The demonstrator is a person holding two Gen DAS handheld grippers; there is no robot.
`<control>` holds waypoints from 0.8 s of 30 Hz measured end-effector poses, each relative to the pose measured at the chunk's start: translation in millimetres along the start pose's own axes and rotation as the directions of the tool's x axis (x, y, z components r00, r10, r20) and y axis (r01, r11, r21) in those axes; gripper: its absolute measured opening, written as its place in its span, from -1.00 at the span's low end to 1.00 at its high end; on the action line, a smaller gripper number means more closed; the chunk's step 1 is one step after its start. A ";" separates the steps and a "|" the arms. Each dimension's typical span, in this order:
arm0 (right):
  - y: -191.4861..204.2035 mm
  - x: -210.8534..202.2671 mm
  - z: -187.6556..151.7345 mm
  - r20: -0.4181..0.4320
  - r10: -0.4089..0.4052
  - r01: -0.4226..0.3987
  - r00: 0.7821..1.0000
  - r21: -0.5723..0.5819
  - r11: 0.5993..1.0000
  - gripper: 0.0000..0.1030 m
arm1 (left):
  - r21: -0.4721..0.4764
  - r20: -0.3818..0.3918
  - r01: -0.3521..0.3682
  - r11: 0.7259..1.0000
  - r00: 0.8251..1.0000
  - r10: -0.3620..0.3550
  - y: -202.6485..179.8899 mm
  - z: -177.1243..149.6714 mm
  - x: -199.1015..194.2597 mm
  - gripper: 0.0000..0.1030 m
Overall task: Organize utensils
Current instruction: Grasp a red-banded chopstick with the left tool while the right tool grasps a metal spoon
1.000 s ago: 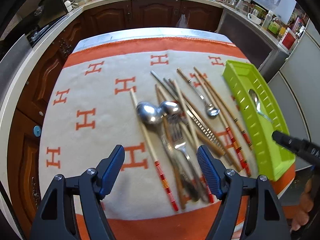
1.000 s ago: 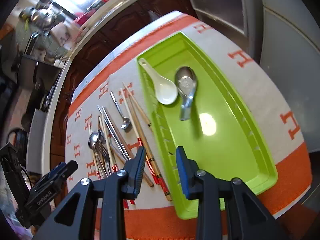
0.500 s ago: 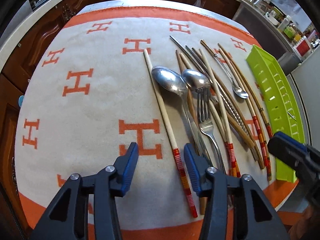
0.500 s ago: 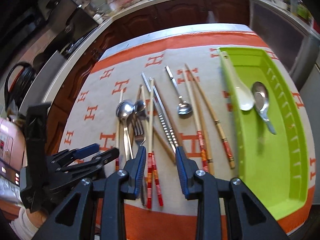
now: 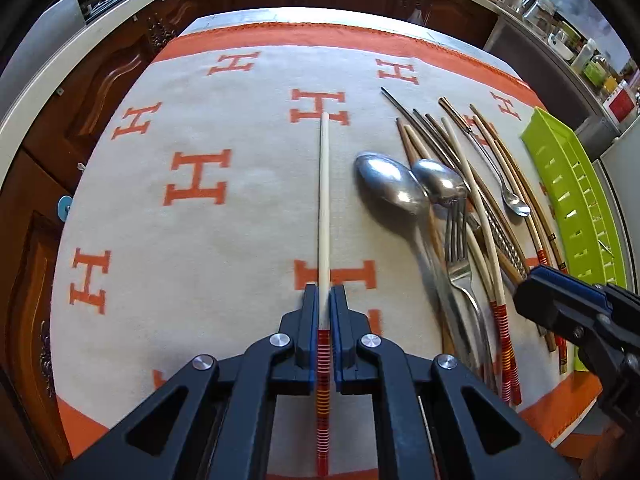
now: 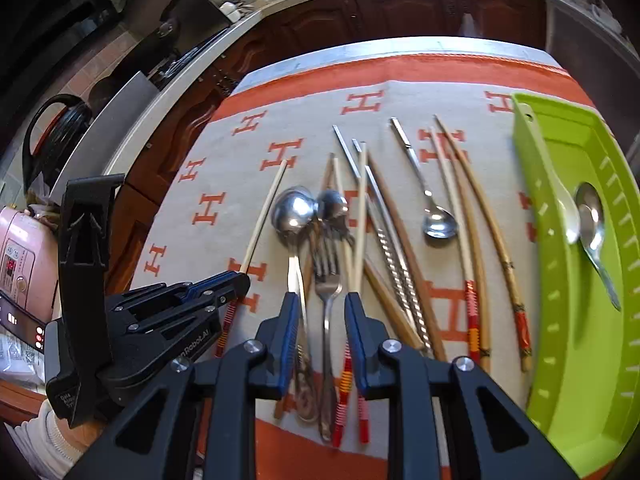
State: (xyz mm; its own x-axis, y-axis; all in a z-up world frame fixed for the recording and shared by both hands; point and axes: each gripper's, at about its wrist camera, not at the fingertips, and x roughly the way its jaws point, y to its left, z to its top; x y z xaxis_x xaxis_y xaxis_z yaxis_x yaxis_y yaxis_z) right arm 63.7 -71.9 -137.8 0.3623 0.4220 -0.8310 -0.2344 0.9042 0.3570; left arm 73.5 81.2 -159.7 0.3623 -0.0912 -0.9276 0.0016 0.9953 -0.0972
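Note:
My left gripper (image 5: 324, 300) is shut on a pale chopstick (image 5: 323, 200) with a red-striped end, lying on the cloth. The same chopstick (image 6: 262, 220) shows in the right wrist view, with the left gripper (image 6: 240, 280) on it. My right gripper (image 6: 322, 304) is open, low over a fork (image 6: 327, 280) and a large spoon (image 6: 292, 210) in the pile of utensils. A second spoon (image 5: 438, 182), several chopsticks (image 6: 472, 240) and a small spoon (image 6: 438, 224) lie beside them. The right gripper (image 5: 532, 284) also shows in the left wrist view.
A green tray (image 6: 568, 344) at the right holds a white ceramic spoon (image 6: 564, 208) and a metal spoon (image 6: 592, 220). The orange-and-cream cloth (image 5: 200, 240) covers the table. Wooden cabinets and a counter ring the table. A pink appliance (image 6: 20, 256) stands at the left.
My left gripper has moved down onto the lone chopstick and shut on it. My right gripper has moved left and lower over the fork and spoons, staying open.

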 end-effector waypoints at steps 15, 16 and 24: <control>20.3 46.5 25.6 -0.039 0.020 -0.022 0.999 -0.055 0.998 -0.71 | -0.025 0.007 0.112 0.993 0.994 -0.112 20.4 -3.5 -1.8 -0.92; 19.9 50.2 26.7 -0.046 0.015 -0.017 0.999 -0.053 0.998 -0.71 | -0.031 0.007 0.125 0.992 0.992 -0.125 22.5 -3.6 -1.8 -0.92; 21.2 72.6 33.3 -0.076 0.012 -0.017 0.997 -0.063 0.998 -0.83 | -0.049 0.010 0.175 0.983 0.985 -0.175 30.4 -1.9 0.2 -0.92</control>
State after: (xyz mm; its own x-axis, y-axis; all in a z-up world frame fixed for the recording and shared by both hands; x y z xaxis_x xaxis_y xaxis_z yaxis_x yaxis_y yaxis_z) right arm 115.1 -19.9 -176.4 0.2901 0.4270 -0.8564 -0.2970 0.8909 0.3436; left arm 71.9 111.4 -163.5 0.3654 -0.2633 -0.8928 0.0190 0.9611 -0.2757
